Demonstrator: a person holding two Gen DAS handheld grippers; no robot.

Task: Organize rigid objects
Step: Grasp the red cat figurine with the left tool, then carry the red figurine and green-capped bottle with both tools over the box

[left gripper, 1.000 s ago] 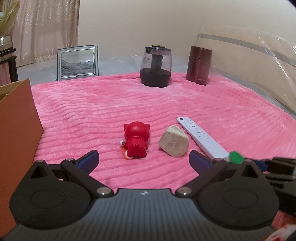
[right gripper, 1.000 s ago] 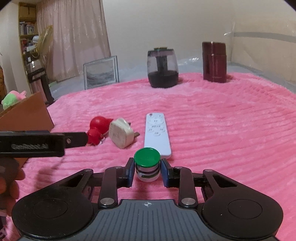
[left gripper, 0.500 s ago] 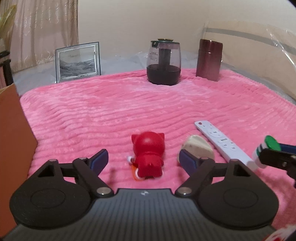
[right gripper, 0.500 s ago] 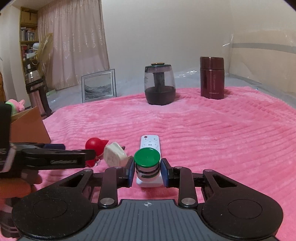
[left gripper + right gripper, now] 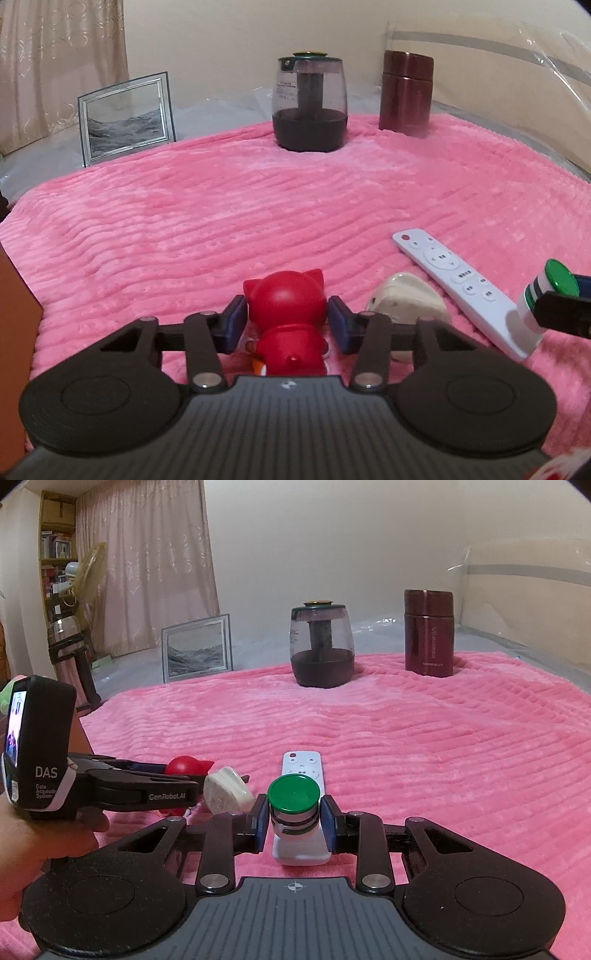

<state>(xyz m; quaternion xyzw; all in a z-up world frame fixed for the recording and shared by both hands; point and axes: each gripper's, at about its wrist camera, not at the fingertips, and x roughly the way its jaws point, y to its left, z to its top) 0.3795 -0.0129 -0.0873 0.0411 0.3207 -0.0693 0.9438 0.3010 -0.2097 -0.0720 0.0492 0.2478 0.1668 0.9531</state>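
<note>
My left gripper [image 5: 286, 326] has its jaws closed against a red cat figurine [image 5: 285, 325] lying on the pink blanket [image 5: 258, 206]. A cream plug adapter [image 5: 406, 306] lies just right of it, and a white remote [image 5: 461, 288] lies further right. My right gripper [image 5: 293, 821] is shut on a small green-capped bottle [image 5: 293, 806], held above the near end of the remote [image 5: 303, 775]. The bottle also shows at the right edge of the left wrist view [image 5: 543, 295]. In the right wrist view the left gripper [image 5: 173, 788] reaches in from the left around the figurine [image 5: 188, 766], beside the plug [image 5: 227, 790].
A dark glass jar [image 5: 310, 107], a maroon flask [image 5: 406, 98] and a picture frame [image 5: 127, 118] stand at the blanket's far edge. A brown cardboard box [image 5: 14, 332] sits at the left. A fan and shelves [image 5: 59, 572] stand beyond the bed.
My left gripper moved forward over the red figurine and its jaws closed from wide open onto it. My right gripper lifted slightly with the green-capped bottle still held.
</note>
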